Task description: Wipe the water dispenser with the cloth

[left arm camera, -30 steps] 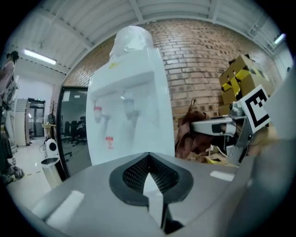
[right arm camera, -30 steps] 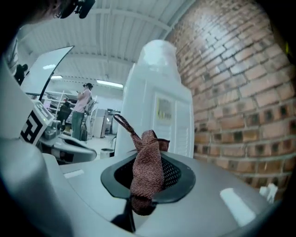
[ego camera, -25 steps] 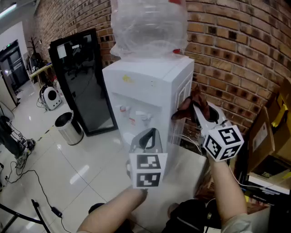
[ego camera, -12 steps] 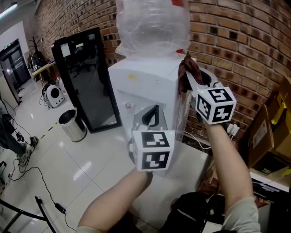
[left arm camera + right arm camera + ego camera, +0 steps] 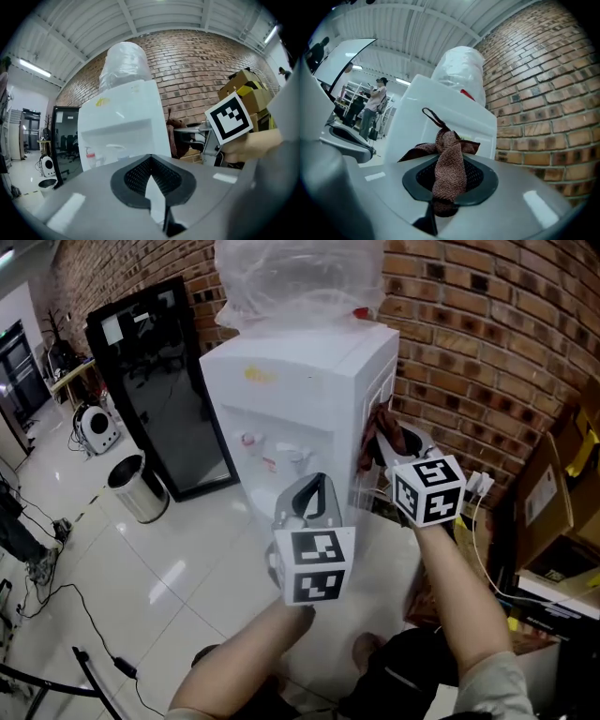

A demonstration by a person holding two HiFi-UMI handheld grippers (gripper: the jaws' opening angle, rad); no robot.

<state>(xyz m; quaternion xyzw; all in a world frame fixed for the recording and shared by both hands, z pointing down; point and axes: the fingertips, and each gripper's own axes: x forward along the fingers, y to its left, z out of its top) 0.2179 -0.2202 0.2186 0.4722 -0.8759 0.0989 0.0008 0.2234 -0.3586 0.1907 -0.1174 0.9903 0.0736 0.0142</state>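
Note:
The white water dispenser [image 5: 300, 399] stands against the brick wall, with a plastic-wrapped bottle [image 5: 291, 277] on top. My right gripper [image 5: 377, 442] is shut on a brown cloth [image 5: 378, 427], which it holds against the dispenser's right side panel about halfway up. In the right gripper view the cloth [image 5: 450, 164] hangs bunched between the pads, with the dispenser [image 5: 436, 122] behind it. My left gripper [image 5: 314, 486] hovers in front of the dispenser's tap recess, shut and holding nothing. The left gripper view shows the dispenser [image 5: 122, 126] ahead and the cloth [image 5: 176, 136] at its right side.
A black glass-door cabinet [image 5: 155, 390] stands left of the dispenser, with a steel waste bin [image 5: 131, 488] before it. Cardboard boxes [image 5: 562, 493] fill the right side. Cables [image 5: 56, 606] run across the tiled floor at left. A person [image 5: 375, 108] stands far off.
My right gripper carried the cloth up to the dispenser's top right corner, then down the right side to mid height. The left gripper has stayed in front of the dispenser.

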